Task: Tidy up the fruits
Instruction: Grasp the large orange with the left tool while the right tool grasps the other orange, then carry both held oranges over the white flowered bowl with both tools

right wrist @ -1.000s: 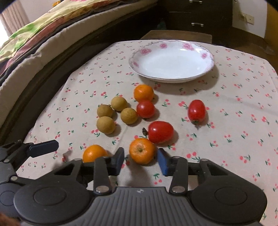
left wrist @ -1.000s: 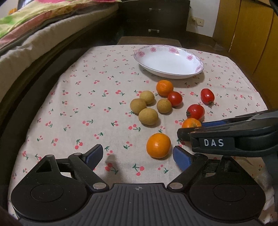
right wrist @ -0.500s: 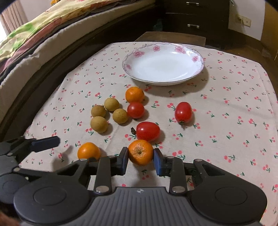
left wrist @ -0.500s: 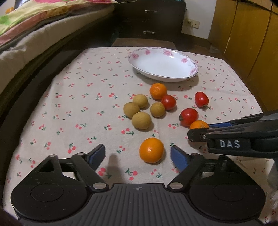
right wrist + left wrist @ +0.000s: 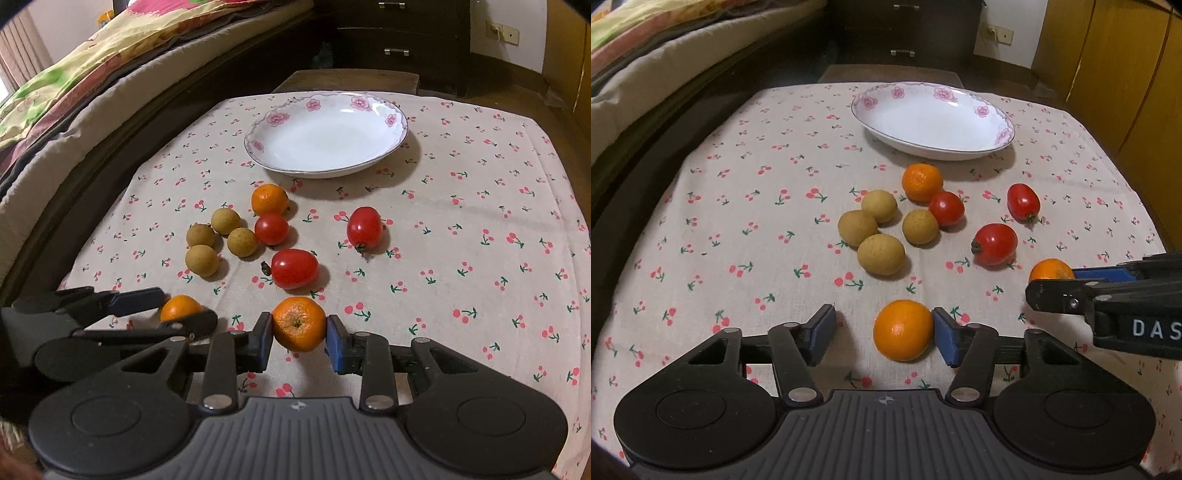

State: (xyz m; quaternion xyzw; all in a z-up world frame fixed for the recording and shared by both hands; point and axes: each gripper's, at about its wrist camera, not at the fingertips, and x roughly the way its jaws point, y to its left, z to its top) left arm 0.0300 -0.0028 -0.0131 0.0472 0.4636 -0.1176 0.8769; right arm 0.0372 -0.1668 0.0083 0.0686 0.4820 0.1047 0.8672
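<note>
Since a second ago your left claw (image 5: 882, 338) has been closing around the near mandarin (image 5: 903, 329): its right pad (image 5: 946, 341) now touches the fruit, while the left pad (image 5: 823, 334) stands clear with a gap, so nothing is gripped yet. Your right claw (image 5: 299, 338) has tightened from straddling to pinching the second mandarin (image 5: 298, 324), which sits squarely between both pads and looks just lifted off the cloth.

You seem to be taking the two nearest fruits at once, one per hand, which keeps the claws from reaching across each other. The near mandarin lies off-centre toward the right pad, so as the left pad comes in it will likely roll or slide a little before it is pinched.

Ahead of the claws a third mandarin (image 5: 921, 182) touches a tomato (image 5: 946, 208), with four brown longans (image 5: 881, 254) clustered to the left of them and two more tomatoes (image 5: 994, 244) to the right. Beyond them all, at the far end of the worktop (image 5: 738, 206), the flowered plate (image 5: 1004, 134) is empty and is probably where both mandarins go. A bed (image 5: 74, 92) runs along the left.
</note>
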